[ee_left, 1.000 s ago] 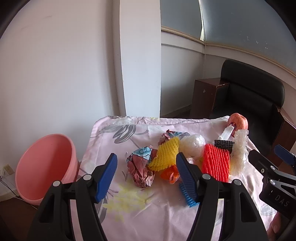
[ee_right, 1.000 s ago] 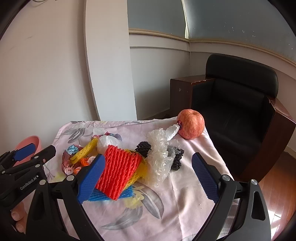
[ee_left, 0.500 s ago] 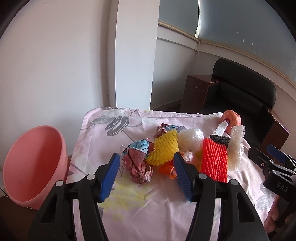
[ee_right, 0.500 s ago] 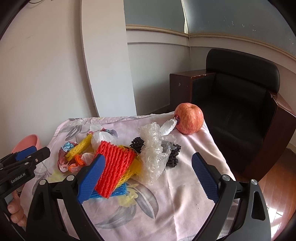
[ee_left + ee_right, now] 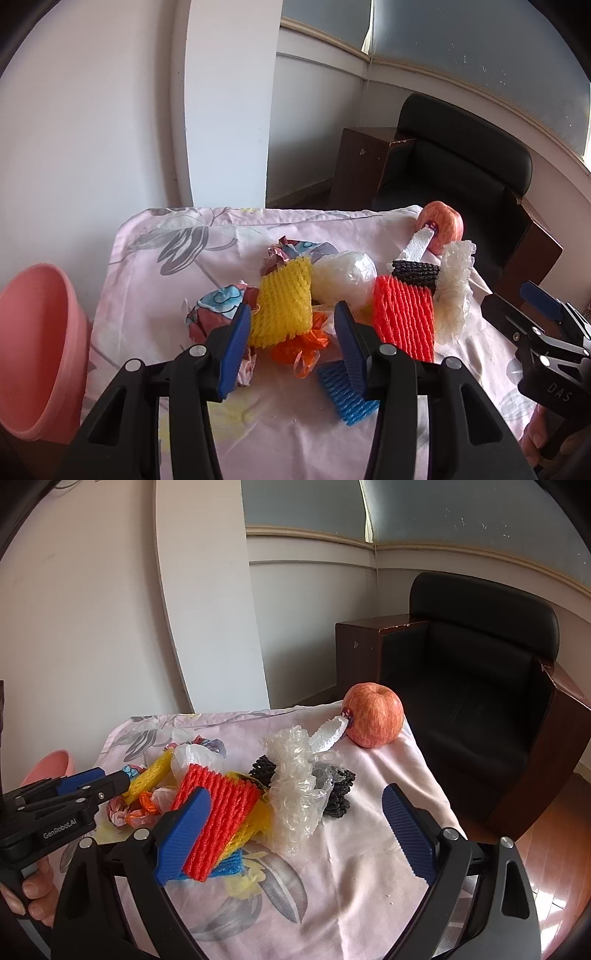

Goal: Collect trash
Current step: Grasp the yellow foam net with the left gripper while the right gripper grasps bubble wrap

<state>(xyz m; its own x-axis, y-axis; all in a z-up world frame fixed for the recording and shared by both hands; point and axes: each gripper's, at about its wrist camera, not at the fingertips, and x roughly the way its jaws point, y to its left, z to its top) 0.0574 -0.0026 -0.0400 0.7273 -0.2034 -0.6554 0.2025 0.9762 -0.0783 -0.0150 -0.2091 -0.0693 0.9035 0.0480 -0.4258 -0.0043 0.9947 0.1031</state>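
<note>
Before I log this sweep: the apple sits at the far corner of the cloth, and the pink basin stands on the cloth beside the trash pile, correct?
Not quite. The apple does sit at the far corner of the cloth, but the pink basin stands off the cloth, beyond its left edge and lower down, as the left wrist view shows. The trash pile lies on the cloth.

— What trash do you have on the cloth?
— Your pile: yellow foam net [image 5: 282, 302], red foam net [image 5: 402, 317], blue net [image 5: 345, 391], bubble wrap [image 5: 295, 782], crumpled wrappers [image 5: 216, 310].
</note>
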